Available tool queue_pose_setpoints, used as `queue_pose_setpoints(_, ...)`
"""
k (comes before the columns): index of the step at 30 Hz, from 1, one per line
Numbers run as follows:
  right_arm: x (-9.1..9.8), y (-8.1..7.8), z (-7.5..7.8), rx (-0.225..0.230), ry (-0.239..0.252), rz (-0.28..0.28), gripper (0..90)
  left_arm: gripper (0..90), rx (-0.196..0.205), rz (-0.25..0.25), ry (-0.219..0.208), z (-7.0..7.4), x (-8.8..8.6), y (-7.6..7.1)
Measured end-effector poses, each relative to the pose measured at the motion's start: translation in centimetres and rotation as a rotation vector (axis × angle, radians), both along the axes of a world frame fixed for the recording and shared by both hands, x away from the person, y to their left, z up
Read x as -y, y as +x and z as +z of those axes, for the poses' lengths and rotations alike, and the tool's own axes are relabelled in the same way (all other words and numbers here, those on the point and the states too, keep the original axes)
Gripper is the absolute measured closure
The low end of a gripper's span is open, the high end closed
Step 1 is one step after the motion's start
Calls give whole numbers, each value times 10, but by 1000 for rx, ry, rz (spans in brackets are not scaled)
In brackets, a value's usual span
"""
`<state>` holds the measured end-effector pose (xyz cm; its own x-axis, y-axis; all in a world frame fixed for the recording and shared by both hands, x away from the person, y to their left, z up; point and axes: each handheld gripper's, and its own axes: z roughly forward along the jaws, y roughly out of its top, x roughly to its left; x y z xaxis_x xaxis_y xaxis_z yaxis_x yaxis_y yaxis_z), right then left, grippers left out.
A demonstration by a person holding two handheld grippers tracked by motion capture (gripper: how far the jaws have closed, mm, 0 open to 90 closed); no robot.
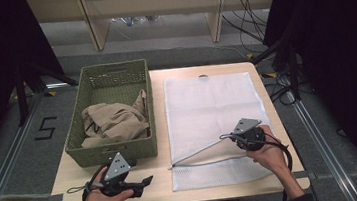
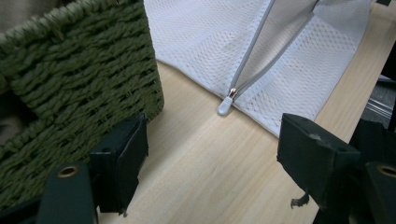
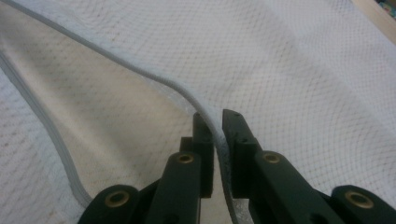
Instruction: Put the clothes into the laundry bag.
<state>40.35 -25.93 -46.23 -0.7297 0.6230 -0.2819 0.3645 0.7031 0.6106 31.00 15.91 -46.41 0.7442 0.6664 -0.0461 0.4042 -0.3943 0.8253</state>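
At the table's right half lies your white mesh laundry bag (image 1: 211, 112), its zipper undone; lift the upper zipper edge (image 3: 140, 72) gently so the mouth gapes without tearing. Your right gripper (image 3: 217, 126) is pinched on that edge, while your left gripper (image 2: 210, 149) waits wide open, holding nothing, beside the green wicker basket (image 1: 116, 149).
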Motion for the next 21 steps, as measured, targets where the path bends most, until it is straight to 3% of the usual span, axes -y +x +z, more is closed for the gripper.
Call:
queue_pose_setpoints(3,-1,2,6,6,1,8,854,246,15,-7,-14,1,0,2)
queue_pose_setpoints(9,0,7,18,17,21,12,861,245,17,49,-49,14,-6,1)
queue_pose_setpoints(12,3,10,26,22,37,-1,861,246,12,72,-39,25,-10,-1)
queue_pose_setpoints(15,3,11,28,26,44,-4,861,247,22,77,3,39,-14,1)
queue_pose_setpoints(17,3,11,30,32,44,-1,860,247,38,87,2,50,-15,3)
queue_pose_setpoints(18,3,11,31,35,38,9,860,245,55,70,47,60,-18,8)
queue_pose_setpoints(20,2,10,31,24,39,-2,860,246,53,79,79,71,-20,14)
queue_pose_setpoints(21,1,11,30,28,34,6,861,245,91,53,118,77,-22,21)
